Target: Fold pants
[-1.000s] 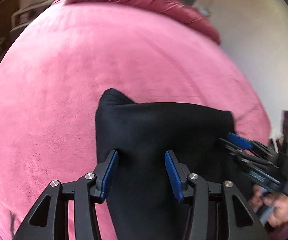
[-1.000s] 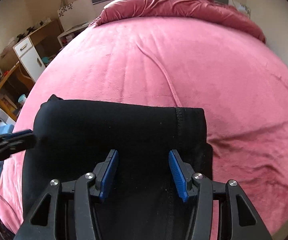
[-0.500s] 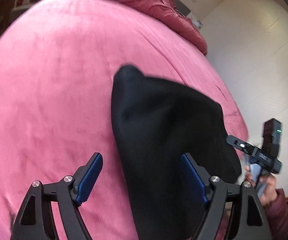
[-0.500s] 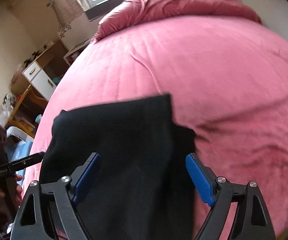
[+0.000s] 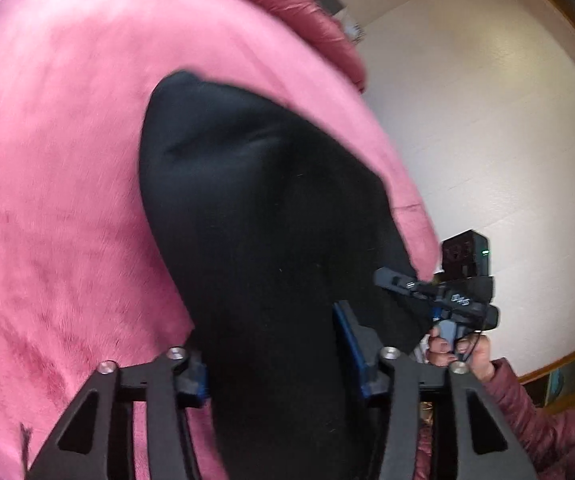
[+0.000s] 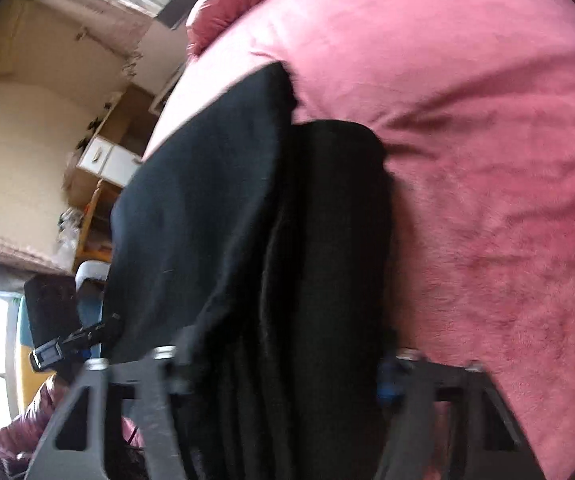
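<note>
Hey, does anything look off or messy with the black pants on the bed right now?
Slightly: in the right wrist view the black pants show uneven layers, one bunched fold sticking out beside the top layer. No damage visible.

There was one pair of black pants (image 5: 255, 216) lying on one pink bed (image 5: 59, 184). Two grippers were there, the left (image 5: 271, 364) and the right (image 6: 283, 372), both at the pants' near end. Beyond the bed stood one white cabinet (image 6: 107, 160).
</note>
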`<state>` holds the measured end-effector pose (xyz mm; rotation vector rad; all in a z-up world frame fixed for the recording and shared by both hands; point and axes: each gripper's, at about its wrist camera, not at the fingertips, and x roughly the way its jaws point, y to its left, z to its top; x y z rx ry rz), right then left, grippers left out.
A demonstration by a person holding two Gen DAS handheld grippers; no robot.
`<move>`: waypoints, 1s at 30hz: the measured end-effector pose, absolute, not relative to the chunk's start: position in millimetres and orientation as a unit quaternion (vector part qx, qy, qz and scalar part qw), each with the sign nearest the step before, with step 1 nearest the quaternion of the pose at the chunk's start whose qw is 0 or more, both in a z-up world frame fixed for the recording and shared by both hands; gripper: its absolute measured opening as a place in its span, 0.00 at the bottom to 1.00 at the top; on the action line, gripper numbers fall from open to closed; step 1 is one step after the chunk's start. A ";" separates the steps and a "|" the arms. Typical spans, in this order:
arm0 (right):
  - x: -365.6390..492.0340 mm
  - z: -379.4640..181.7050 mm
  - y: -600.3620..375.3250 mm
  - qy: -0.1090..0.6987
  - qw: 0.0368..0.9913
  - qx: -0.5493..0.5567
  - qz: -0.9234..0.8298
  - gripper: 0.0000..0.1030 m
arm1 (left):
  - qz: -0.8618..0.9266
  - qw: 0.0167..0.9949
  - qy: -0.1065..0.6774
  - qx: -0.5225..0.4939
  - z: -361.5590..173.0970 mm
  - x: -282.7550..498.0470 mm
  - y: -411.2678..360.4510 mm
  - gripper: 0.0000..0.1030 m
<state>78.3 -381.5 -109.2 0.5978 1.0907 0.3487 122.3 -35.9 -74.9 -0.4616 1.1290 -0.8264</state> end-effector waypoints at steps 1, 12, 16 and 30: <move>78.2 -102.4 -377.8 0.503 0.802 0.273 0.169 0.47 | -0.386 0.744 0.503 -0.210 -64.2 122.4 -34.0 0.47; 195.2 -50.6 -316.5 0.442 0.830 0.241 0.238 0.46 | -0.334 0.821 0.431 -0.166 -3.0 209.8 12.5 0.47; 253.8 -66.5 -285.3 0.462 0.822 0.232 0.239 0.46 | -0.289 0.830 0.447 -0.168 -26.6 242.3 32.1 0.48; 273.8 -89.7 -271.3 0.484 0.836 0.193 0.170 0.72 | -0.141 0.860 0.472 -0.132 -60.7 226.0 51.4 0.76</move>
